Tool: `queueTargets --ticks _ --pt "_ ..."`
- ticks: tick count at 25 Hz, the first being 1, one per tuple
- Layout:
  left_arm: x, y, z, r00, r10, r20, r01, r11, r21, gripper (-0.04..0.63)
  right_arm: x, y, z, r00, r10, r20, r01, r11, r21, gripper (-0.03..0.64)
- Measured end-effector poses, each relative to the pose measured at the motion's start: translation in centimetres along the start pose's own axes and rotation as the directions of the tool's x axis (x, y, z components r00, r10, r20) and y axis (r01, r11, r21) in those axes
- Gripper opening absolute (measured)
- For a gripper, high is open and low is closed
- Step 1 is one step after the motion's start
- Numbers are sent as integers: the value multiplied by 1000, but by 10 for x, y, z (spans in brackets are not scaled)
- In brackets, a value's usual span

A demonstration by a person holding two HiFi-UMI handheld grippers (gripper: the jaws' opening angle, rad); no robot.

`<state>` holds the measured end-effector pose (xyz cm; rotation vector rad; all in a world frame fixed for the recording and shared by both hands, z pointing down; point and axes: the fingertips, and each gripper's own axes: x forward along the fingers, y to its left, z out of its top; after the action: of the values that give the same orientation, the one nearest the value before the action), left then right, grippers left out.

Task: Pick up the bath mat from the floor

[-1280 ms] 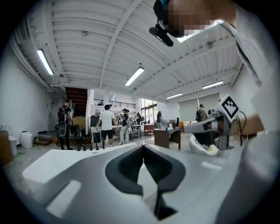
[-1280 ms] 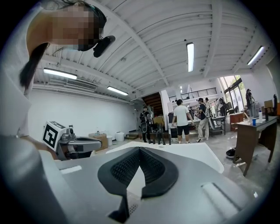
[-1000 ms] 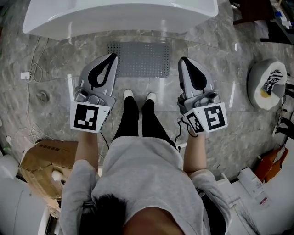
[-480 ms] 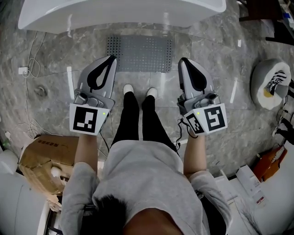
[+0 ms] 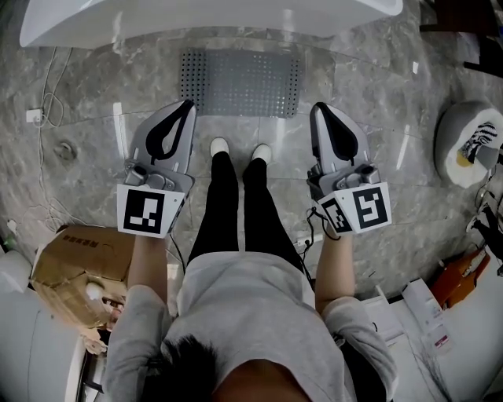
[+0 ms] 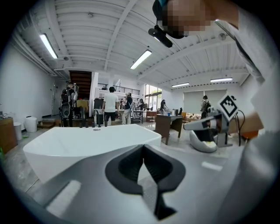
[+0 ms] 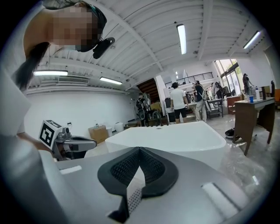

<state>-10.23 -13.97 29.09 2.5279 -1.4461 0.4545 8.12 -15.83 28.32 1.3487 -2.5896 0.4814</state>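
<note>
A grey mat (image 5: 240,82) lies flat on the floor (image 5: 385,110) at twelve o'clock, beside a white tub (image 5: 212,20). The left tool (image 5: 185,106) at ten and right tool (image 5: 318,108) at two o'clock are both closed tight, empty.

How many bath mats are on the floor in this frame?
1: the grey perforated rectangular bath mat lies flat on the marble floor beside the white bathtub, ahead of the person's white shoes. None other shows; their torso hides some floor.
</note>
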Motion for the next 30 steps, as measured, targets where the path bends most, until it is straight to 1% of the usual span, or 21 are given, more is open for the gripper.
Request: queueTargets --ticks 7,12,21,27,30 --pt "15 6 -41 1000 8 -26 -8 1000 2 2 13 -15 -42 1000 -10 -26 10 1000 9 2" --pt "30 7 -78 999 9 -49 -8 999 34 2 26 -24 -76 1000 -8 -27 8 1000 17 2" --pt "56 -7 -155 999 -9 -46 11 999 40 2 33 -45 -149 1000 -13 -16 13 1000 -3 2" --pt "80 -1 -212 999 -6 -38 8 997 70 2 50 -65 -207 1000 -26 0 26 1000 -14 2" --pt "89 4 -241 1000 1 -22 1 997 71 2 60 -72 -238 1000 -22 12 22 999 -27 2"
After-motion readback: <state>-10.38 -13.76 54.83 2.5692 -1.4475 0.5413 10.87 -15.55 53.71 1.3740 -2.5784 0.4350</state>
